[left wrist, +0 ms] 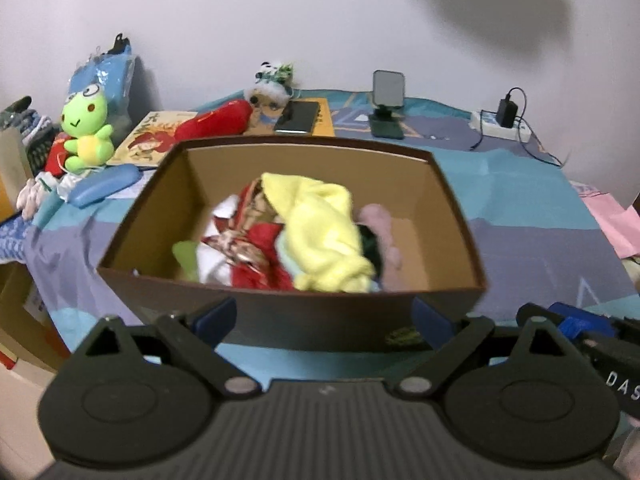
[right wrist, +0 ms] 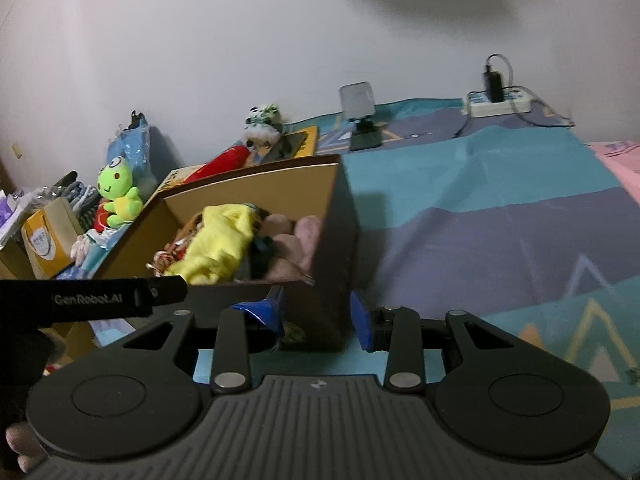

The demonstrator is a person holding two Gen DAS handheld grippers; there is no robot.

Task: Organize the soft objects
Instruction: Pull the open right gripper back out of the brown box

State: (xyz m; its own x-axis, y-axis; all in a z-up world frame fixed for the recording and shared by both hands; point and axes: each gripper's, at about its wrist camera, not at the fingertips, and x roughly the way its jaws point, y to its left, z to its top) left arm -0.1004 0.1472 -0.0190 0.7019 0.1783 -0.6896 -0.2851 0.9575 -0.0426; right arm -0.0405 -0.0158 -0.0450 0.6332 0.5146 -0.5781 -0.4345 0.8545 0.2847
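Both grippers, left (left wrist: 324, 320) and right (right wrist: 318, 322), stood open and empty before the box (left wrist: 280, 312). Inside it lay the yellow cloth (left wrist: 320, 228); I judged it light and limp, best pinched at a raised fold.

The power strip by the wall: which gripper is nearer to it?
Right. The right gripper sits at the box's right corner, on the power strip's side; the left gripper faces the box's middle.

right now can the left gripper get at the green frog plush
Probably yes. The left gripper is open and empty, and the frog sits exposed left of the box. Nothing covers it, though the gripper would need to swing left past the box corner.
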